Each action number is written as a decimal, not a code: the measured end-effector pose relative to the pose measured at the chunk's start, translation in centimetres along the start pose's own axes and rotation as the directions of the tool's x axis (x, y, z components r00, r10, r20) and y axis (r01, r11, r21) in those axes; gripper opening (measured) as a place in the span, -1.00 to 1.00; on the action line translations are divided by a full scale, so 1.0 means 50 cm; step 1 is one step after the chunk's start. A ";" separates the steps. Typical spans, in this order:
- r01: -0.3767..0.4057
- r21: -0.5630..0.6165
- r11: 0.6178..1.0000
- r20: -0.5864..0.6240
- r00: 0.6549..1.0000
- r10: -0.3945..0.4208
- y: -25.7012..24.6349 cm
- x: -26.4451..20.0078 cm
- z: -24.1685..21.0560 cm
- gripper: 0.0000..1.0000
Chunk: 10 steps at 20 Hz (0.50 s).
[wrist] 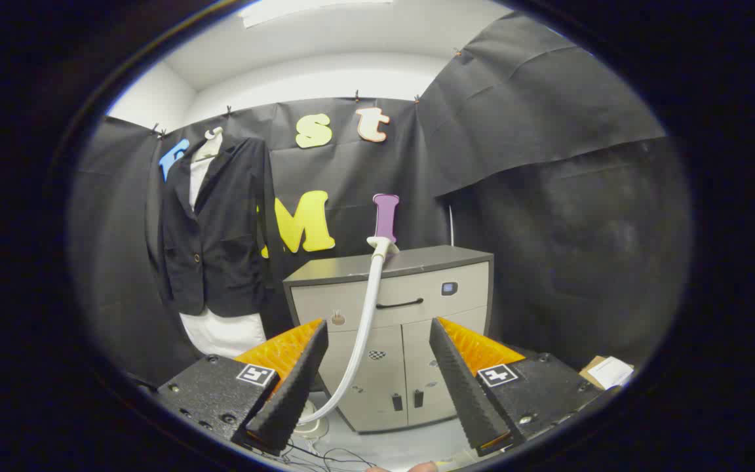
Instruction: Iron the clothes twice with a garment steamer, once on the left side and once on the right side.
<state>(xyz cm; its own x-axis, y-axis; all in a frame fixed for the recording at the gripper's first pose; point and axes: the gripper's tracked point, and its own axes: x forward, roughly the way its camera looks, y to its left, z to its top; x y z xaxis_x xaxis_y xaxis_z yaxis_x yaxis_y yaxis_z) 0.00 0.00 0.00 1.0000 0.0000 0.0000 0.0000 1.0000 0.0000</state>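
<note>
A dark blazer over a white shirt (215,229) hangs on a hanger against the booth wall, beyond and left of my fingers. The garment steamer's purple handle (385,218) stands upright on top of a grey cabinet (417,262), straight beyond the fingers. Its white hose (366,314) curves down in front of the cabinet to a base on the floor near the left finger. My gripper (377,377) is open, with wide room between the fingers and nothing held. It is well short of the steamer.
The grey cabinet has a drawer with a dark handle (400,303) and two doors below. Thin cables (325,452) lie on the pale floor just under the fingers. A cardboard piece with white paper (607,372) sits to the right.
</note>
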 end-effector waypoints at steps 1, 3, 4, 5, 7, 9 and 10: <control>-0.016 0.001 1.000 0.001 1.000 0.016 0.002 0.005 0.003 0.94; -0.041 0.004 0.999 0.013 0.999 0.041 -0.001 0.010 0.016 0.95; -0.049 0.003 0.999 0.015 0.999 0.049 -0.005 0.014 0.017 0.94; -0.057 0.001 0.998 0.016 0.998 0.057 -0.008 0.014 0.015 0.94; -0.073 -0.008 0.997 0.011 0.997 0.073 -0.015 0.017 0.011 0.95; -0.083 -0.010 0.996 0.009 0.996 0.083 -0.025 0.018 0.010 0.95; -0.088 -0.006 0.996 0.008 0.996 0.088 -0.028 0.020 0.010 0.95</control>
<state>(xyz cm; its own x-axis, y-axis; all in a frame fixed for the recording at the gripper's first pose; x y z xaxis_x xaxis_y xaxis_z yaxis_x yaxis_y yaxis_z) 0.98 -1.38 0.49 0.9961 0.0883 0.0083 -0.0882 0.9961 -0.0063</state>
